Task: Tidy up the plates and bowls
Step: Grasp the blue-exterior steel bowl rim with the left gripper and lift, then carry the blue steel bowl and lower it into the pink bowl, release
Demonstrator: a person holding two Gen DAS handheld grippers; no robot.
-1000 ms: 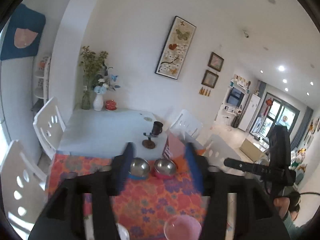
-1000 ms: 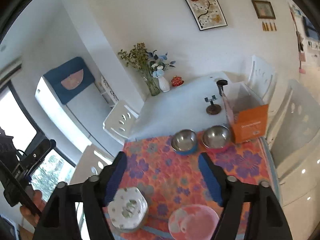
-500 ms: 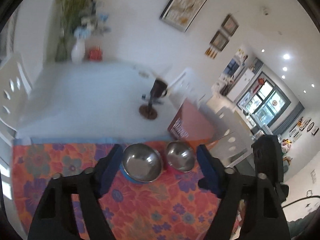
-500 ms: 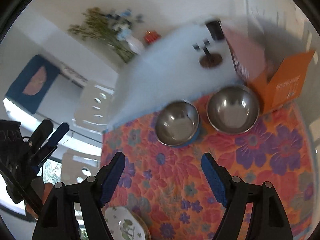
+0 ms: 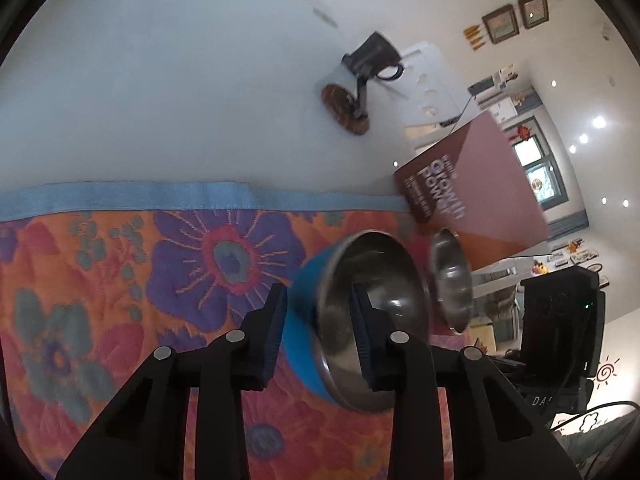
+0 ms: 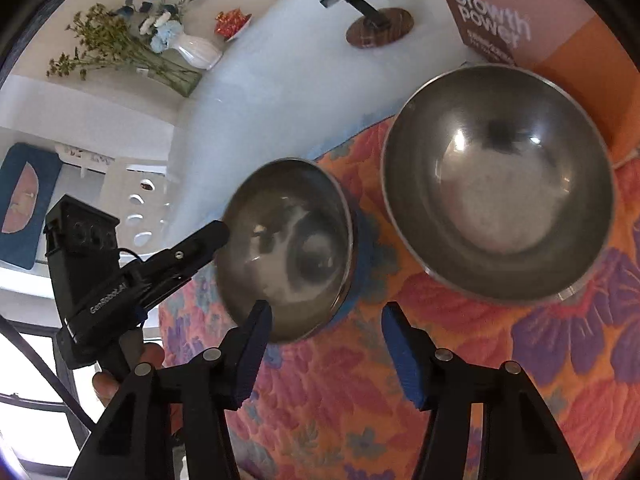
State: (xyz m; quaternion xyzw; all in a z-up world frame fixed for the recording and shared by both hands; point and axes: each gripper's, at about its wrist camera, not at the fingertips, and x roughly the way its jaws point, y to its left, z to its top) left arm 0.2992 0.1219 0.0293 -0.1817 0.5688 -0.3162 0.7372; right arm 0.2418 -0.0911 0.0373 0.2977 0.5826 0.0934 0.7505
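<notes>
Two steel bowls only in view; sorting looks barely begun, nothing stacked yet.
Pink-based bowl (image 6: 498,184) sits on floral cloth (image 6: 500,360) ahead-right of the right gripper (image 6: 326,354), whose fingers are apart and empty. Left gripper (image 5: 316,334) is clamped over the rim of the tilted blue-based bowl (image 5: 344,320).

Left wrist view: close, low over the floral mat (image 5: 120,280), facing the blue bowl (image 5: 308,320). Right wrist view: close, looking down. Both share blue bowl (image 6: 288,252), second bowl (image 6: 500,184), box (image 6: 560,20).
</notes>
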